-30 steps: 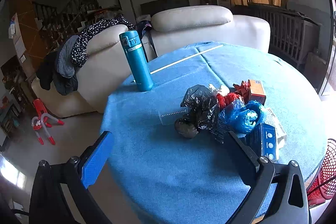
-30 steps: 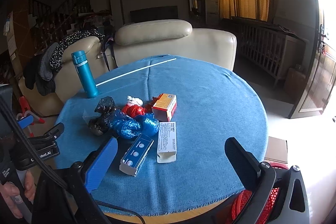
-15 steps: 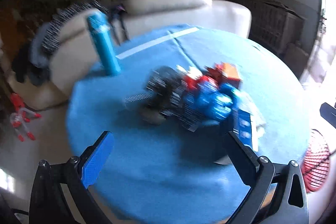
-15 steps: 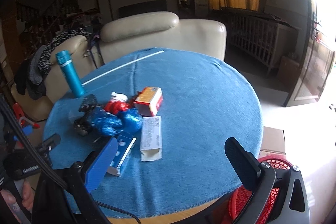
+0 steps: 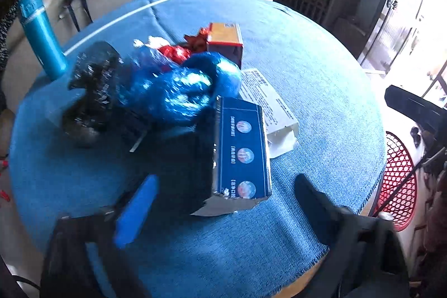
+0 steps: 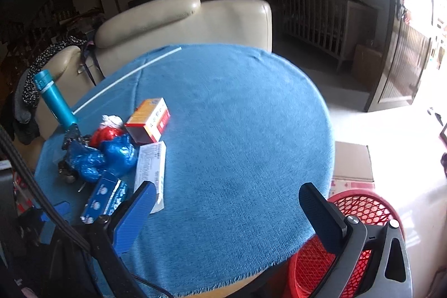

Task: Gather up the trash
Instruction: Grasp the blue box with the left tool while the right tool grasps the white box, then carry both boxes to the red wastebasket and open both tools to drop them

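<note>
A pile of trash lies on the round table with a blue cloth: a dark blue box, a blue plastic bag, a black bag, a white flat carton, an orange box and red wrappers. My left gripper is open, just in front of the dark blue box. My right gripper is open and empty over the table's near edge, right of the pile. A red mesh basket stands on the floor below it.
A teal bottle stands at the table's far left edge. A cream sofa with clothes on it is behind the table. A cardboard box lies on the floor by the basket. A white crib stands at the back right.
My left gripper has moved forward and right, close up to the dark blue box. My right gripper has swung right, bringing the red basket further into view.
</note>
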